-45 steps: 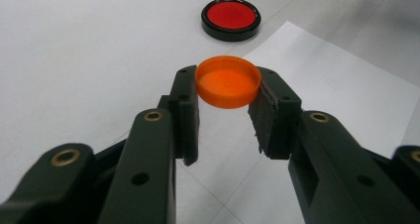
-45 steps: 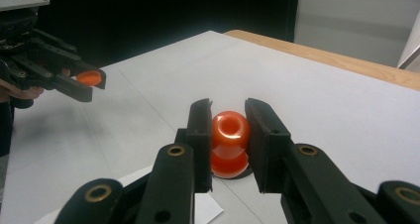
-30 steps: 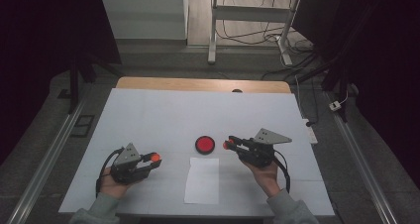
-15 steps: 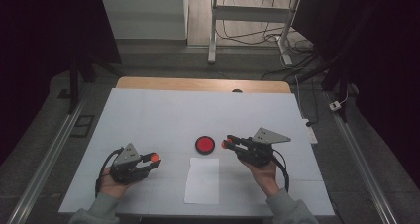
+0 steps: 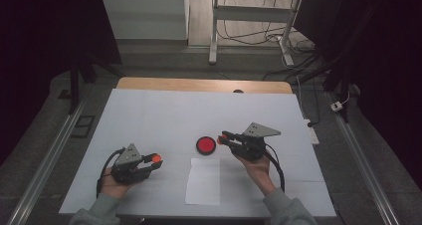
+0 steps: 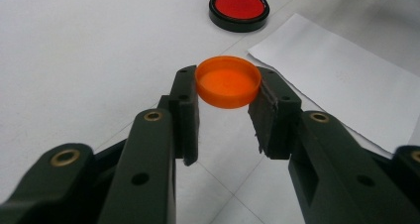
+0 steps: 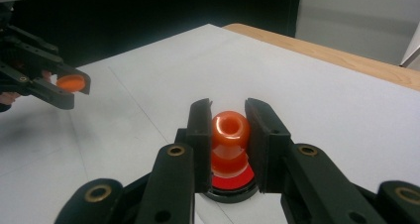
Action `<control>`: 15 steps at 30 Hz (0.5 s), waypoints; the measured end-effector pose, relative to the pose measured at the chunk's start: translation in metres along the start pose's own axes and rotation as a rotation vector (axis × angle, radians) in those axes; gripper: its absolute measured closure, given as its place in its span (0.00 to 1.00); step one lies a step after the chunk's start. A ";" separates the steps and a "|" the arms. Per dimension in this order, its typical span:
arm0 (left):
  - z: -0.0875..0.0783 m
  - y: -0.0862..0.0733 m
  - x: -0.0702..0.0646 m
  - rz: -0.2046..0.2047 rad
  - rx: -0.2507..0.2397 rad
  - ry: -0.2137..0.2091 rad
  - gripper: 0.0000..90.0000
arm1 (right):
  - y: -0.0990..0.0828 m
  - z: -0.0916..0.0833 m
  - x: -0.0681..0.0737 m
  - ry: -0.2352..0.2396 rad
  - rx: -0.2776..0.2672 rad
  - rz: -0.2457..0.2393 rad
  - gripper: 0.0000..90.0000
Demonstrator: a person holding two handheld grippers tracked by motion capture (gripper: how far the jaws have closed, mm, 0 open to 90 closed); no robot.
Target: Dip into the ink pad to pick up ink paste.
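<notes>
The left gripper (image 5: 149,163) sits at about eight o'clock on the bench (image 5: 149,115), its fingers (image 6: 184,110) clamped on an orange cap (image 6: 228,80), held open side up and level. Just right of it lies a sheet of paper (image 5: 203,181), and at the paper's twelve o'clock rests a red pad in a black dish (image 5: 205,145). The right gripper (image 5: 225,138) hovers at that dish's three o'clock, its fingers (image 7: 200,130) closed on a small orange stamp (image 7: 231,130), whose lower part I cannot make out clearly. My read is that the stamp is about to be inked. To do that well, I would bring it straight down over the pad's middle, keep it upright, press lightly and evenly, and lift without dragging. The cap hand should stay put, well apart, so nothing knocks the dish.
</notes>
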State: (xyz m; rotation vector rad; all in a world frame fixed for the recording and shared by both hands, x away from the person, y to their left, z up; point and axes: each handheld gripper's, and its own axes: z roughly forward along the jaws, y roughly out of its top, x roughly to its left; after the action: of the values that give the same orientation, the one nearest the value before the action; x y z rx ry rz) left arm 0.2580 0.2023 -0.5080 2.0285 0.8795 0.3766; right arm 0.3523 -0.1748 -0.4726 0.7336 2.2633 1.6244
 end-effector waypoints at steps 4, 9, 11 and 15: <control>0.002 0.000 -0.001 0.003 0.007 -0.006 0.72 | -0.001 0.004 -0.002 -0.002 0.013 -0.003 0.80; 0.001 0.000 0.000 -0.004 0.002 -0.006 0.72 | -0.001 0.008 -0.005 -0.011 0.022 -0.004 0.80; 0.000 -0.001 0.000 -0.004 -0.003 -0.005 0.72 | 0.000 0.010 -0.005 -0.017 0.028 -0.010 0.80; -0.001 -0.001 0.001 -0.008 -0.003 -0.005 0.72 | 0.000 0.014 -0.005 -0.017 0.036 -0.014 0.80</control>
State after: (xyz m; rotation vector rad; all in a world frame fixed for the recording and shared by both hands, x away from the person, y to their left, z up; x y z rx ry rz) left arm 0.2578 0.2038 -0.5085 2.0218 0.8832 0.3687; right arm 0.3633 -0.1661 -0.4781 0.7361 2.2861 1.5692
